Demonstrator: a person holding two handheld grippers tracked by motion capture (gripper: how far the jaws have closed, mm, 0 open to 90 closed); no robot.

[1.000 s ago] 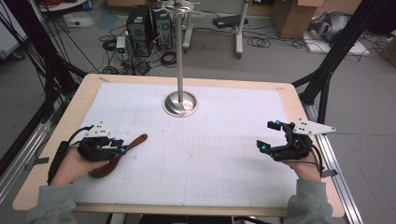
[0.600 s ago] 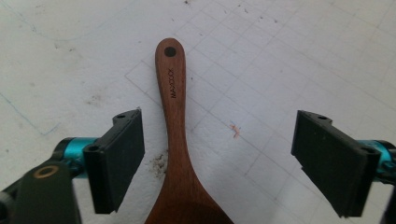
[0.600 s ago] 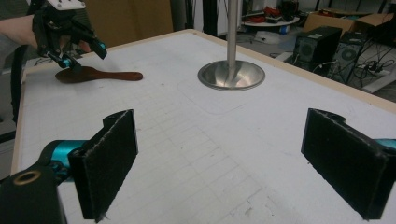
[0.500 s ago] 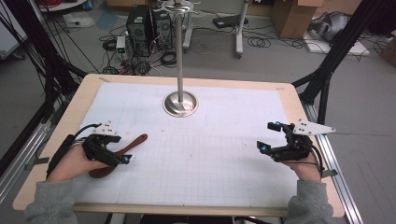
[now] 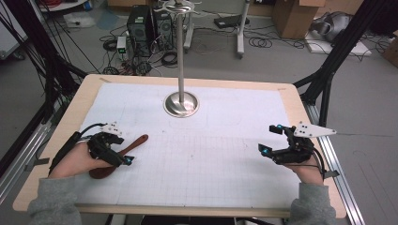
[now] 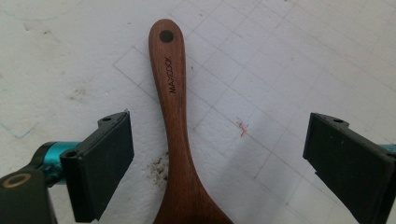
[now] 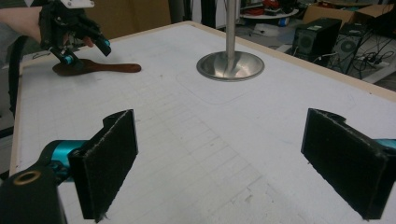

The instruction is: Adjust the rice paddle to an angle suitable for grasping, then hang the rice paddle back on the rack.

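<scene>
A brown wooden spoon (image 5: 136, 143) lies flat on the white grid mat (image 5: 202, 150) at the left, its handle pointing toward the table's middle. My left gripper (image 5: 121, 149) hovers over it. Its jaws have just been opening and now stand wide. In the left gripper view the spoon's handle (image 6: 175, 121) runs between the pads (image 6: 105, 163) without touching either. At the right, my right gripper (image 5: 271, 138) rests open with nothing between its pads (image 7: 109, 154). The right gripper view shows the spoon (image 7: 100, 67) and the left gripper (image 7: 86, 46) far off.
A metal stand with a round base (image 5: 181, 104) rises from the back middle of the mat, also in the right gripper view (image 7: 229, 65). The wooden table rim (image 5: 187, 79) frames the mat. Computers and cables lie on the floor beyond.
The left gripper's jaws have spread apart and let go of the spoon, which now rests flat on the mat. The left hand drew back slightly. The right gripper has not moved.
</scene>
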